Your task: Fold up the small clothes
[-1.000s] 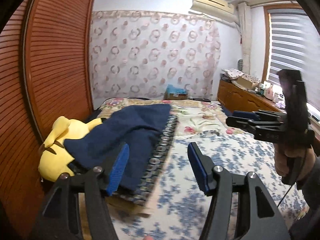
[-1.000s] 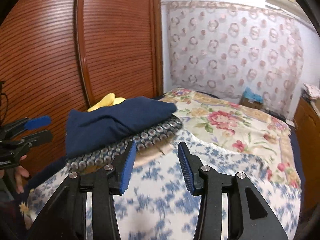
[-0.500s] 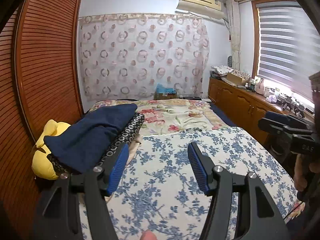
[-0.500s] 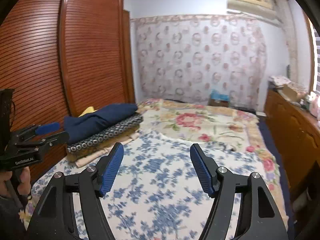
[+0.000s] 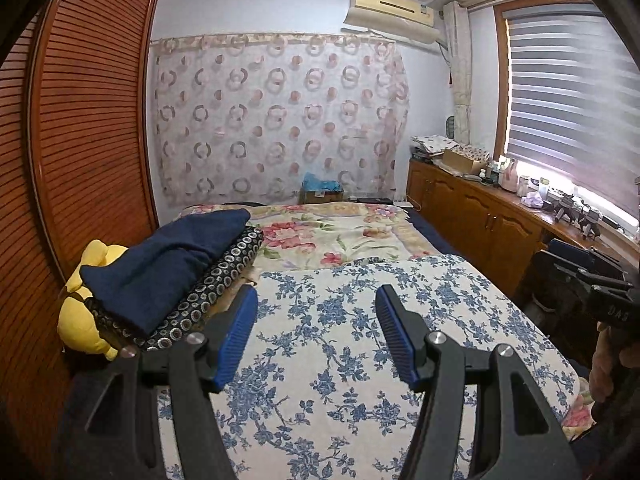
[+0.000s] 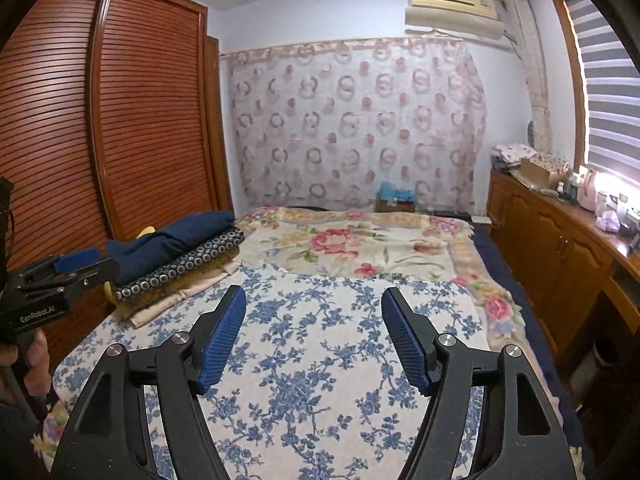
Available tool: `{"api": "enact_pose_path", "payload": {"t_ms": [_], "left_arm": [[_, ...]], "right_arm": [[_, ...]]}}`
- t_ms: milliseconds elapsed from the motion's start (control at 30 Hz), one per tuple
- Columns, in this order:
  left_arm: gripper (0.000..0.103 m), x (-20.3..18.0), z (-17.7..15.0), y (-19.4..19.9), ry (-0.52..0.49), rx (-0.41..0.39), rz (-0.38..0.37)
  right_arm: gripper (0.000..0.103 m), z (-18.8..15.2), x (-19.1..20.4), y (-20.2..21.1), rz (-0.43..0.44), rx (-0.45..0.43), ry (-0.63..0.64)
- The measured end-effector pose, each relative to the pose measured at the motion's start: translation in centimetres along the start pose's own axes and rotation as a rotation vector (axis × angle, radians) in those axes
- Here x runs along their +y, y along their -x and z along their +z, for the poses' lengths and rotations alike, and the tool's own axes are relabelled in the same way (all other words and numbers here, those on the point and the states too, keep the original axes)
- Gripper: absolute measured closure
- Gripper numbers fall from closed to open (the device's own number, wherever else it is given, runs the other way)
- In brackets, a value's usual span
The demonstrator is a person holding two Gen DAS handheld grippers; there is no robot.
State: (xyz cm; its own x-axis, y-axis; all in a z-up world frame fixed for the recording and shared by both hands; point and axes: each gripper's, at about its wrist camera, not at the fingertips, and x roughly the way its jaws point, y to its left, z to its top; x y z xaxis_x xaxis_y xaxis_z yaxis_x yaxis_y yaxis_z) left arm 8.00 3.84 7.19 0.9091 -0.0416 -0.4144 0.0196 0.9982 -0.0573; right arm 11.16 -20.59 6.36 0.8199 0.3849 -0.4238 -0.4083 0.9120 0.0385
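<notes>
A stack of folded clothes lies at the bed's left side: a navy garment [image 5: 168,260] on top of a dark one with a ring pattern [image 5: 208,292], over beige pieces [image 6: 176,300]. The stack also shows in the right wrist view [image 6: 168,244]. My left gripper [image 5: 316,300] is open and empty, held above the blue-flowered cover [image 5: 352,344], to the right of the stack. My right gripper [image 6: 312,304] is open and empty above the same cover. Each gripper shows at the edge of the other's view: the right one [image 5: 596,276], the left one [image 6: 60,276].
A yellow plush toy [image 5: 84,320] lies behind the stack against the wooden slatted wardrobe [image 5: 88,140]. A rose-patterned blanket [image 5: 332,232] covers the far half of the bed. A wooden cabinet [image 5: 492,220] with clutter runs along the right wall under the window.
Both grippers have pulled back and up from the folded stack, which now lies farther off to the left. Both stay open and empty.
</notes>
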Motion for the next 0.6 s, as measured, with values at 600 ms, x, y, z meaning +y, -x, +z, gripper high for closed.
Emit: {"api": "enact_pose_path", "payload": {"t_ms": [600], "left_arm": [[0.042, -0.34, -0.01, 0.18, 0.001, 0.000, 0.007]], "right_arm": [[0.031, -0.63, -0.71, 0.33, -0.021, -0.007, -0.014]]}}
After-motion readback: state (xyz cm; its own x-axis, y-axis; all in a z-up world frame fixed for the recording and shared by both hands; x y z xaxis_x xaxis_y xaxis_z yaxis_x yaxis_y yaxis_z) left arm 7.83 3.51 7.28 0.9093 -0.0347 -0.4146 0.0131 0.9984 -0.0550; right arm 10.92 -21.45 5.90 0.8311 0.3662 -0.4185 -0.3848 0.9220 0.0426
